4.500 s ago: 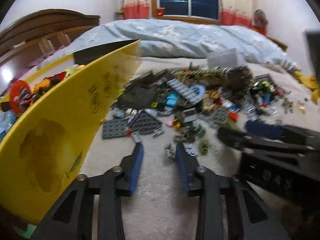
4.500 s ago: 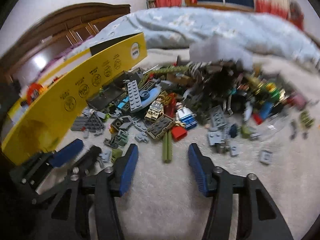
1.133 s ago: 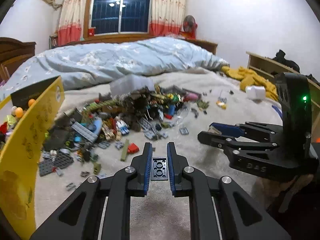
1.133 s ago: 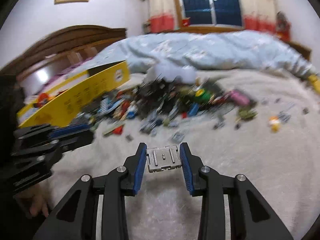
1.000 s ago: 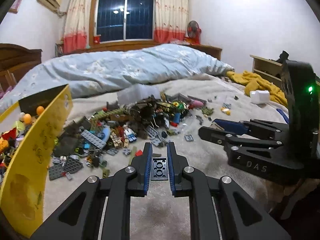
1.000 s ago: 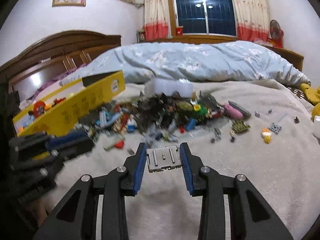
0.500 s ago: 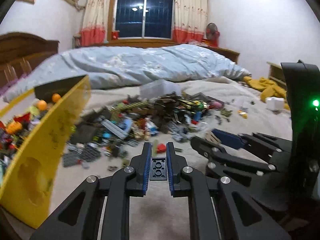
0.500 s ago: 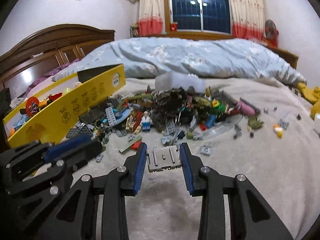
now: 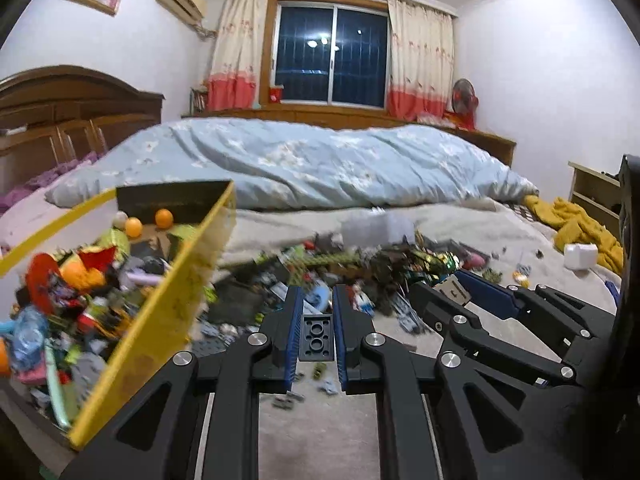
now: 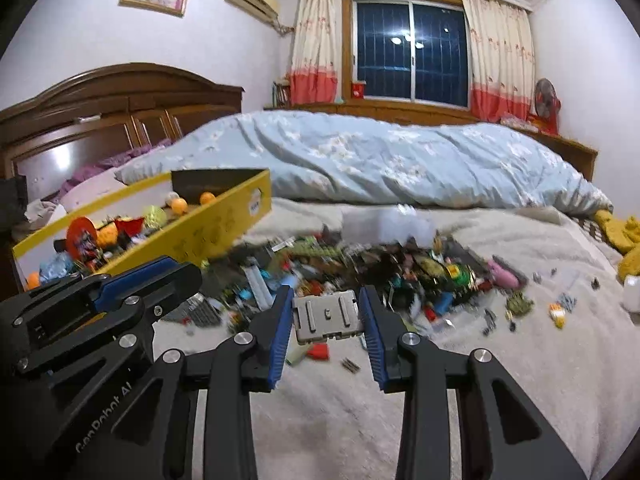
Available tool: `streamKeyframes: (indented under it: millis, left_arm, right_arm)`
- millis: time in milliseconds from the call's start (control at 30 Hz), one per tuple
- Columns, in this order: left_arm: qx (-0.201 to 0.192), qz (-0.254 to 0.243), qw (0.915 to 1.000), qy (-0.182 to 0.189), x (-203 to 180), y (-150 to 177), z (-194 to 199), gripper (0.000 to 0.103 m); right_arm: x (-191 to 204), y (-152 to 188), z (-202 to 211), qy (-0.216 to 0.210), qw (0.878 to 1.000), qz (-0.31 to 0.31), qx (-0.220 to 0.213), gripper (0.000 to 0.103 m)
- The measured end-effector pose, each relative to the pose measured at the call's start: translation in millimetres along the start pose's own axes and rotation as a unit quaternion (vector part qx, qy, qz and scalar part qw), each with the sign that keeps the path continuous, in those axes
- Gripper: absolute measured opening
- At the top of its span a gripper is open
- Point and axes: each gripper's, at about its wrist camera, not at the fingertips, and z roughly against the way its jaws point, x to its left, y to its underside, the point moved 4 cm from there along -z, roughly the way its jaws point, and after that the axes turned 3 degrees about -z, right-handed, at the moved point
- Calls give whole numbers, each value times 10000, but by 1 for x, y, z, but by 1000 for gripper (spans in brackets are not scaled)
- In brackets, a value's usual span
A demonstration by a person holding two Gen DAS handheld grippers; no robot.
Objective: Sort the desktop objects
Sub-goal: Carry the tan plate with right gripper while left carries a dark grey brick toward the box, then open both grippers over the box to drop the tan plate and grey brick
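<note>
Yellow cardboard box (image 9: 160, 312), lid off, stands to the left of both sets of jaws, its near wall just beside the left gripper (image 9: 316, 336). It is already heaped with bright toy pieces and a few orange balls (image 9: 164, 218), so I take it for the sorting bin.

Left gripper: jaws clenched on a small dark grey plate (image 9: 317, 338), studs up, pinched by its long edges. Grip looks narrow and square, probably so the piece stays flat and drops clean once over the box.

Ahead of both grippers, on the beige blanket (image 10: 500, 360) of the bed, lies the loose brick pile (image 10: 360, 268), still large; blurred, so individual bricks are hard to name. Stray bits sit further right of the pile.

Right gripper (image 10: 326, 314): jaws set wider, grasping a light grey plate (image 10: 326, 316) across its width, underside or flat face toward the camera; I cannot tell which. It is held clear above the blanket.

The two grippers sit side by side, each visible at the edge of the other's view, both angled somewhat down toward the bed.

Judgement: both pieces are in carry, box-bound, and the left one is closest. Risk is a shallow pinch on thin plates; a twist could flick one out short of the box wall. Most of the sorting remains.
</note>
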Motion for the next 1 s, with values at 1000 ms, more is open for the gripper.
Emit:
streamKeyframes:
  millis: [1000]
  left_arm:
    - [-167, -141, 9858, -1663, 104, 43, 116, 14]
  right_arm:
    - [158, 22, 45, -1351, 9863, 851, -407, 34]
